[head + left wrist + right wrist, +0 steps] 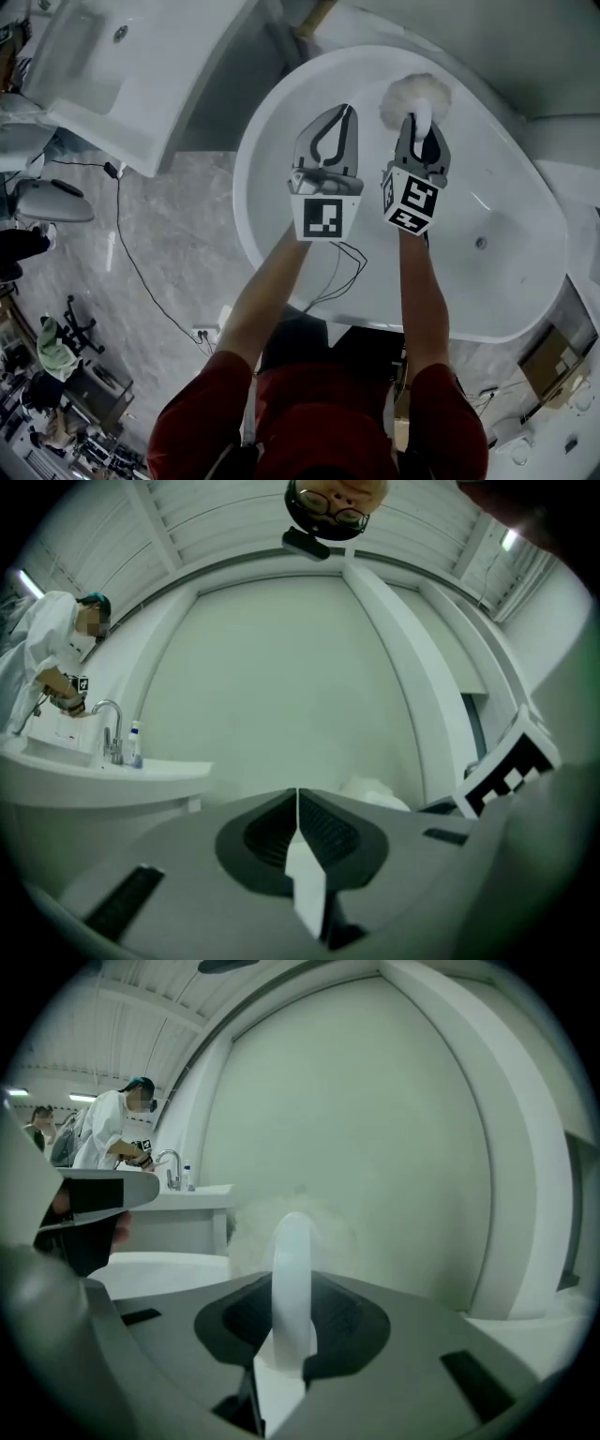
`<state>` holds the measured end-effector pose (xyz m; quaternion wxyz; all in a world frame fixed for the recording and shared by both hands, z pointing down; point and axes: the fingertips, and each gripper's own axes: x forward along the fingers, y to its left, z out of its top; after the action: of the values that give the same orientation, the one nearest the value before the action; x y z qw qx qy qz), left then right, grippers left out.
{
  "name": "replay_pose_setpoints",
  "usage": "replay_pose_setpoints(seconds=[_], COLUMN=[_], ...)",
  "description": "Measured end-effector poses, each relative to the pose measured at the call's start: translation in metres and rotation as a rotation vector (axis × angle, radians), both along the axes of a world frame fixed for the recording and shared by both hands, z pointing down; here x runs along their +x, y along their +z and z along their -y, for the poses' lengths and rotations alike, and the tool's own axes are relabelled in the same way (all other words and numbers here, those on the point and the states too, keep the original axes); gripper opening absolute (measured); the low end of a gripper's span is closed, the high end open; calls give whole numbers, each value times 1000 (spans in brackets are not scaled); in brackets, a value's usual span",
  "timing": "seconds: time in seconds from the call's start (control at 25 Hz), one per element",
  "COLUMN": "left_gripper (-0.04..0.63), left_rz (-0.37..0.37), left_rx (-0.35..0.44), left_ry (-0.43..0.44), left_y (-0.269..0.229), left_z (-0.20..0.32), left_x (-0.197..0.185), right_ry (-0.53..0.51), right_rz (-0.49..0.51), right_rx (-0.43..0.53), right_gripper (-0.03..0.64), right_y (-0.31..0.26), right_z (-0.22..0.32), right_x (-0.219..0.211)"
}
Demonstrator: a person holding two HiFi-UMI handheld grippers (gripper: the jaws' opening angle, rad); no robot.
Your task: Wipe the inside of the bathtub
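Observation:
A white oval bathtub (281, 122) fills the middle of the head view. My right gripper (421, 128) is shut on the white handle (292, 1269) of a fluffy white duster (415, 97), whose head rests against the tub's far inner wall. In the right gripper view the duster head (246, 1222) shows blurred beyond the handle, close to the tub wall (375, 1129). My left gripper (338, 120) hangs beside it over the tub's inside, shut with nothing between its jaws. In the left gripper view the jaws meet in a thin line (298, 803) and the duster (370, 789) peeks out to the right.
The tub drain (480, 243) lies at the right of the basin. A second white tub (122, 75) stands at upper left, with cables (141, 272) on the marble floor. A person in white works at a basin with a tap (108, 728) in the background.

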<state>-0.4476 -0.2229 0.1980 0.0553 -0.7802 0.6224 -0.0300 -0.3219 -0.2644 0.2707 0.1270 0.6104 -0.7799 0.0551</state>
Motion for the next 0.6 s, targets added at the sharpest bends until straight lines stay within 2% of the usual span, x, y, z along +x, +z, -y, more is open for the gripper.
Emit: replay_pose_setpoints(seconds=[0.16, 0.32, 0.48, 0.6], left_gripper=[17, 17, 17, 17], left_rz=[-2, -75, -37, 15], left_rx=[7, -22, -65, -54], left_ry=[-36, -83, -89, -84], left_y=[40, 69, 100, 111], left_z=[15, 23, 29, 32], left_x=[2, 3, 2, 1], right_ry=[-23, -65, -89, -94], right_rz=[6, -2, 18, 23], right_rx=[-18, -17, -23, -8], right_gripper=[94, 93, 94, 94], right_y=[48, 82, 112, 123], right_z=[22, 48, 74, 84], right_x=[-5, -21, -39, -45])
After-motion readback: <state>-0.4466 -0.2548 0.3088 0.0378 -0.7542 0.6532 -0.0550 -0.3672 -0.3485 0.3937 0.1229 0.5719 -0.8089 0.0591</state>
